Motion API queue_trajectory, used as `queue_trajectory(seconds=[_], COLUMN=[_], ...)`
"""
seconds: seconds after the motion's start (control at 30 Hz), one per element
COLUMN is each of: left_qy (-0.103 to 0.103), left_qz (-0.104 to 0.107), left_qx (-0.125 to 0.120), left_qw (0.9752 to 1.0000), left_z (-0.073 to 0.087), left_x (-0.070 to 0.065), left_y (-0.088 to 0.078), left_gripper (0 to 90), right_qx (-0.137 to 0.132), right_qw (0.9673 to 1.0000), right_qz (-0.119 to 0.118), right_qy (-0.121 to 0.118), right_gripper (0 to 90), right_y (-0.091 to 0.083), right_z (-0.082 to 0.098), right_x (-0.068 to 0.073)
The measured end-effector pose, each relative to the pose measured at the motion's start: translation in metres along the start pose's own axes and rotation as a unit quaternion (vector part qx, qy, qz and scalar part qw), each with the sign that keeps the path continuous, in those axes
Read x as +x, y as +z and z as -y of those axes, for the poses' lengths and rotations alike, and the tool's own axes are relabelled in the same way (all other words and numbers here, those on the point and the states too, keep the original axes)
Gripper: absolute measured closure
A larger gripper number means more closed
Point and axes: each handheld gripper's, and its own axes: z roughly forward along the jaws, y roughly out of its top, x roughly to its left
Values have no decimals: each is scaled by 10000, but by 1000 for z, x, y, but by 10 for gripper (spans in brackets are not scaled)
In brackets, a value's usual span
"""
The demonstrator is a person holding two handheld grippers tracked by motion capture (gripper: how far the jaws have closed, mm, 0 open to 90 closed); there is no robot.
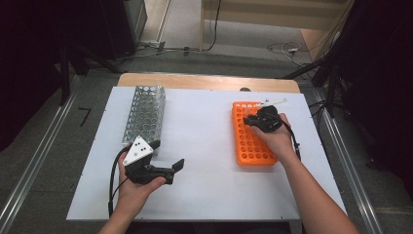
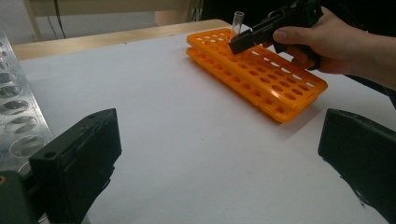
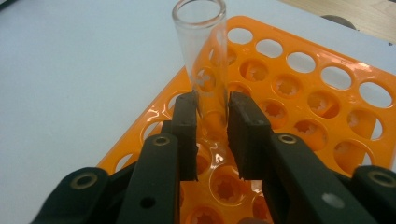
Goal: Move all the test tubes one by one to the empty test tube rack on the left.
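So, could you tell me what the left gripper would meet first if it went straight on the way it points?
Probably the orange rack: the left gripper, jaws open, faces it across bare white tabletop, though depth is hard to judge.

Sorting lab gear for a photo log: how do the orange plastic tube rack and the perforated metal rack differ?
The orange plastic tube rack is low, bright and holds one clear glass tube; the perforated metal rack is taller, silvery and looks empty. The right hand-held gripper grips that tube; the left hand-held gripper hangs open beside the metal rack. Both lie lengthwise on the white tabletop.
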Motion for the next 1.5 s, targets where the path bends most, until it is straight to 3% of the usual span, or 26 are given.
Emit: queue_trajectory(seconds=[0.17,0.43,0.67,1.23,1.5], left_qy=[27,38,69,240,275], left_qz=[2,25,62,431,631], left_qx=[24,8,8,-11,26], left_qw=[10000,10000,10000,9988,9976], left_z=[0,-1,-4,-15,-17], left_x=[-1,-2,-6,-27,-38], left_y=[0,1,4,17,23], left_gripper=[0,0,0,26,62], right_qx=[-64,-485,-680,-822,-795], right_qw=[9999,9987,9974,9892,9854], right_qz=[128,130,-49,-897,-1120], right_qy=[-57,-125,-254,-812,-1008], right_gripper=[740,741,741,741,742], right_y=[-2,-19,-38,-68,-78], right_z=[0,-5,-6,17,33], right_x=[0,3,11,78,105])
